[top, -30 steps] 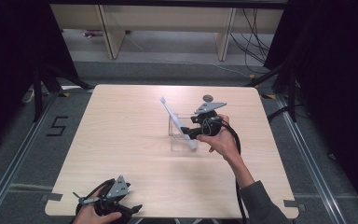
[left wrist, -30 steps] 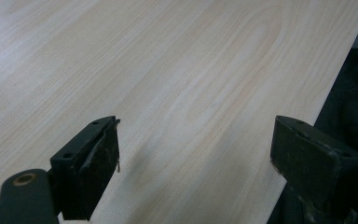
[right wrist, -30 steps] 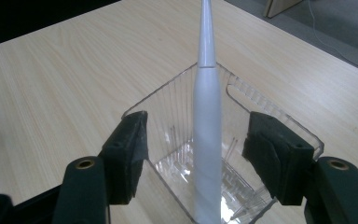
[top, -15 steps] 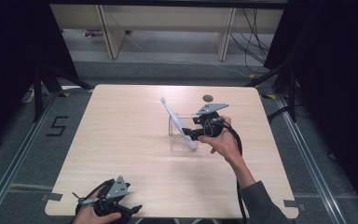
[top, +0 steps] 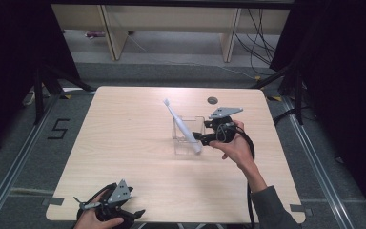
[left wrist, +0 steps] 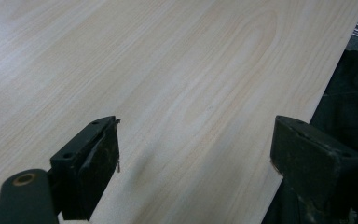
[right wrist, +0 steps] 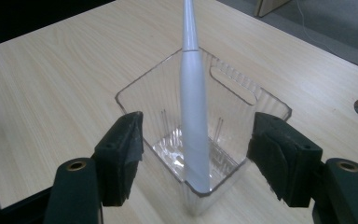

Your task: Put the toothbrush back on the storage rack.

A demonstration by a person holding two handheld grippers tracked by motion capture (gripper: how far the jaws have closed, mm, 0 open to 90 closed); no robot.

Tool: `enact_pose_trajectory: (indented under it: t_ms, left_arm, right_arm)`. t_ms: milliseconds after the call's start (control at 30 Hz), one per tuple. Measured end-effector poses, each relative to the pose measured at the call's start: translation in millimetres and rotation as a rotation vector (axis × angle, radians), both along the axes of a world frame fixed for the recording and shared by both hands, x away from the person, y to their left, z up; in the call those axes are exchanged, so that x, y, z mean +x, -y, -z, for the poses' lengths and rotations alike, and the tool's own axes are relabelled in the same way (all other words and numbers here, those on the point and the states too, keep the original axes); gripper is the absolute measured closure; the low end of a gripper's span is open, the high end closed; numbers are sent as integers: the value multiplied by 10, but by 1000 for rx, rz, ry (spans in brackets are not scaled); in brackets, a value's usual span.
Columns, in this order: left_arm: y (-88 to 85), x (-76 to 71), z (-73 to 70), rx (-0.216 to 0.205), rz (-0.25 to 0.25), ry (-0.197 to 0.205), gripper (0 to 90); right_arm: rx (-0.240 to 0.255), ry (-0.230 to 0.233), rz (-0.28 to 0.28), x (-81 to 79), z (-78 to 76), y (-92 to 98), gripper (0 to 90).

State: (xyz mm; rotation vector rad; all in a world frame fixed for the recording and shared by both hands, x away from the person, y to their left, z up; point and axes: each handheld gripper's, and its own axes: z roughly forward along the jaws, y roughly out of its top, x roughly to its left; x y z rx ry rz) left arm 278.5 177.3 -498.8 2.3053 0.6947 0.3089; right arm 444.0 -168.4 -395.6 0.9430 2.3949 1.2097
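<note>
Right gripper [top: 199, 139], held in a hand at the right middle of the bench [top: 124, 143], points left at a clear plastic container [top: 187, 129]. Its jaws stand wide apart and have just been opening; in the right gripper view the pads sit on either side of the container's near corner without pressing on it, and nothing is gripped. A white electric toothbrush [top: 181, 124] stands inside the container, its thick handle end resting at the bottom near corner and its slim brush head leaning up and away toward the far left, above the rim. The container sits a little right of the bench's centre. A small round hole [top: 212, 100] lies in the bench surface beyond it. Left gripper [top: 109, 212] rests in a hand at the near left edge of the bench, well apart from the container, its jaws wide open over bare wood with nothing between them.
</note>
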Motion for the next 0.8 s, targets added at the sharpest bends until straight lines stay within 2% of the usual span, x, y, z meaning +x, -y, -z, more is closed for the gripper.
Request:
enact_pose_trajectory:
  t_ms: [33,67,100,133,267,300,367,433,467,633,733,800]
  left_arm:
    - [0,-1,0,-1,1,-1,149]
    - [0,-1,1,0,1,-1,149]
    - [1,-1,1,0,0,-2,149]
    - [0,-1,0,-1,0,-1,149]
    - [-1,0,1,0,0,0,149]
    - [-2,-1,-1,0,0,1,149]
    - [-1,-1,-2,0,0,1,149]
    - [-1,-1,-2,0,-1,1,149]
    - [-1,-1,-1,0,-1,1,149]
    - [0,-1,0,0,-1,1,149]
    - [-1,-2,0,0,-1,0,149]
    - [-1,-2,-2,0,-1,1,149]
  right_arm:
    - [1,12,-9,10,7,12,346]
    - [0,-8,10,-13,-2,19,343]
    - [-14,21,-7,4,1,43,342]
    - [2,-5,16,-24,2,55,337]
    - [4,3,26,-38,11,85,318]
    - [-17,-6,7,-41,23,113,305]
    - [-18,-4,18,-56,39,117,306]
    - [-26,5,2,-66,68,134,298]
    - [-34,-12,5,-85,79,156,278]
    - [-28,-14,26,-118,103,212,265]
    - [-41,-12,33,-145,124,260,246]
    - [-39,-30,39,-179,140,285,243]
